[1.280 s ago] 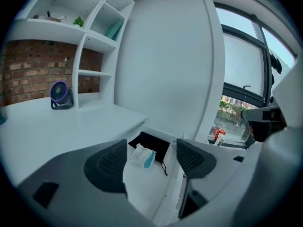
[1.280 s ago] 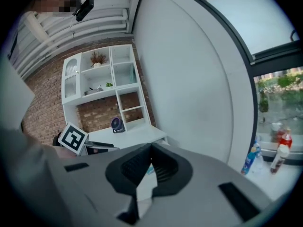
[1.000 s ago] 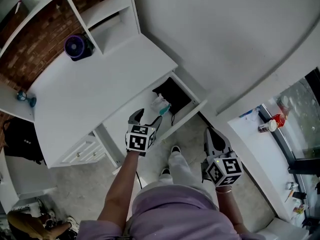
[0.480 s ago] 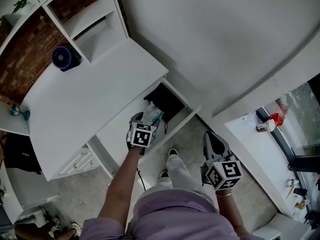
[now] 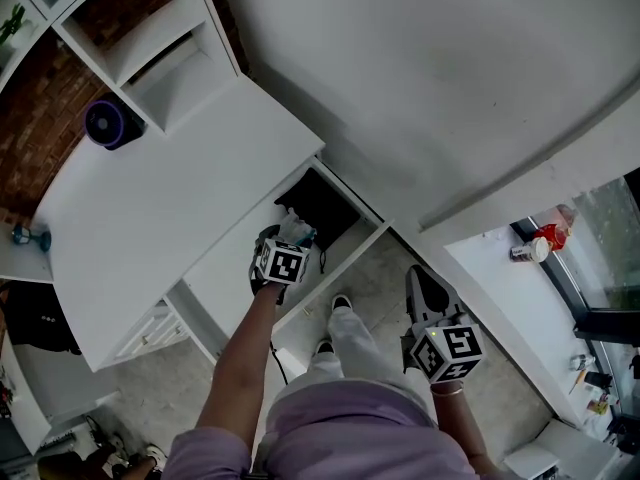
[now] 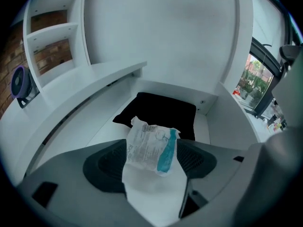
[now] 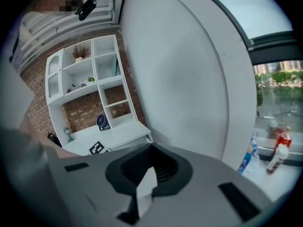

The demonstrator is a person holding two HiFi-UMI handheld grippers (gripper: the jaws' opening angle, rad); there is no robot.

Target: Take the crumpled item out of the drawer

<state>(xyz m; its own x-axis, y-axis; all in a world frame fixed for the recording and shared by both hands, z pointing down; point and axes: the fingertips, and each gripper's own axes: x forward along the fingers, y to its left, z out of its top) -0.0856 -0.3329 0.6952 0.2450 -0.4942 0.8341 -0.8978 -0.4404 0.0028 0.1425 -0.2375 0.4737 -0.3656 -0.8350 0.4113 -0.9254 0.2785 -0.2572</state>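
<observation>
Now we are clamping the left claw (image 6: 152, 164) on the crumpled wrapper (image 6: 151, 145), holding it over the open drawer (image 6: 208, 124) at twelve o'clock. Only its lower part looks pinched, so a jerk could be dropping it into the drawer. The right claw (image 7: 150, 164), together and empty, is idling at four o'clock.

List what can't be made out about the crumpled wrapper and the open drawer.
Crumpled white-and-teal plastic wrapper: print blurred in the left gripper view, too small in the head view.
Flat black item in the white drawer: near edge hidden by the wrapper; identity unclear.
Wrapper's underside: hidden by the left gripper, so lift-off is unclear.
</observation>
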